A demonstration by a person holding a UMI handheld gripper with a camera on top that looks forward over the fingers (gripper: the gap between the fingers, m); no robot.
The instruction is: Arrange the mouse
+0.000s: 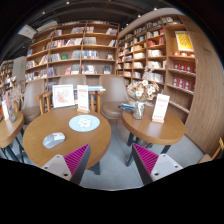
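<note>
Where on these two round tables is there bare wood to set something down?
On the left table, the near wood between the mouse and the plate is free. The right table is bare beyond the flower vase and sign. The open fingers hang above the floor gap between the tables.

Warm dim light, perhaps edge-warped

Hand-held gripper (112, 160), fingers wide apart
</note>
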